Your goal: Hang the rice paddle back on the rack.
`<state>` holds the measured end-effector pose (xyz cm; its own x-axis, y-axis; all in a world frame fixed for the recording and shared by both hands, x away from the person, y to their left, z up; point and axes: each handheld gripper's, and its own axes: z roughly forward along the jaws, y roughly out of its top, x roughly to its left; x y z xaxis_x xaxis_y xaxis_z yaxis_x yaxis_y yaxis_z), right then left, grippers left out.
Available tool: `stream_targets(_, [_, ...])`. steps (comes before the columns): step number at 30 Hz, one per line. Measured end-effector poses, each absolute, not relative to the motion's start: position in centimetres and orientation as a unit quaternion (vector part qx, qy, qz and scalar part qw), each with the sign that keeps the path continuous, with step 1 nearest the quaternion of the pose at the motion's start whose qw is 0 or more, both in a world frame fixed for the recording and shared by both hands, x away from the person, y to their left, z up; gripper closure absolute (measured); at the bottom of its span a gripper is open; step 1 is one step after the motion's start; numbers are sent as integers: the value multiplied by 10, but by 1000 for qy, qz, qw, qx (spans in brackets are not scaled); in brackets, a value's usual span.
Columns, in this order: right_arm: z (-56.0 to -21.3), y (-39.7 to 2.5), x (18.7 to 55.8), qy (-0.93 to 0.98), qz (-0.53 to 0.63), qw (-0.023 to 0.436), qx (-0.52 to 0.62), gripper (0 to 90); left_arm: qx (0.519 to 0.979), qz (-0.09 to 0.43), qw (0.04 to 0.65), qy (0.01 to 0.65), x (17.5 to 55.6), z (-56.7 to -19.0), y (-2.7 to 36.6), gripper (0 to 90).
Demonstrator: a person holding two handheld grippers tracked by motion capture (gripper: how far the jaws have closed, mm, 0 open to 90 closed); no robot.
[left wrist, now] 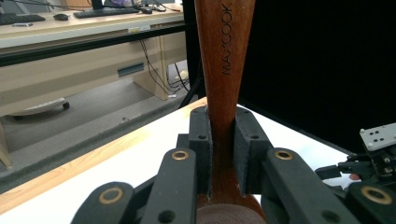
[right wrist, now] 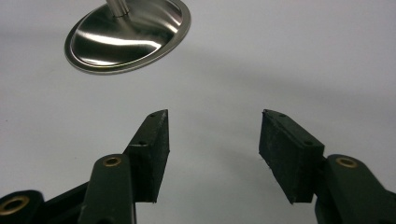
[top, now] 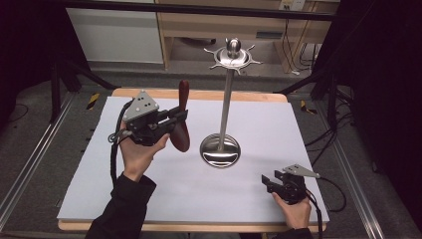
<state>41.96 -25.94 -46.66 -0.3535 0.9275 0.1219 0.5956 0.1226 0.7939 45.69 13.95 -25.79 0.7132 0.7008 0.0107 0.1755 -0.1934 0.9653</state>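
Note:
A dark wooden spoon [top: 183, 119] is held upright above the white table cover, its handle up and its bowl down. My left gripper [top: 180, 116] is shut on its neck; in the left gripper view the handle [left wrist: 224, 60], stamped MAYCOOK, rises between the two pads [left wrist: 201, 149]. A steel utensil stand [top: 226, 99] with a round base [top: 220, 151] and a hooked top ring [top: 232, 56] stands just right of the spoon. My right gripper [top: 268, 180] rests low near the front right of the table, open with nothing between its fingers [right wrist: 154, 154], and the stand's base [right wrist: 126, 35] lies ahead of it.
The white cover [top: 149, 199] spans the wooden table, with bare surface left and in front of the stand. Black frame bars and cables run along both sides. A wooden cabinet [top: 249, 25] stands behind the table.

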Motion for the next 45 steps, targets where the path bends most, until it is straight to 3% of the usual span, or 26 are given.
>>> stream_targets(45, [-467, -261, 420, 718, 401, 206, 530, 431, 738, 233, 567, 283, 482, -233, 105, 783])
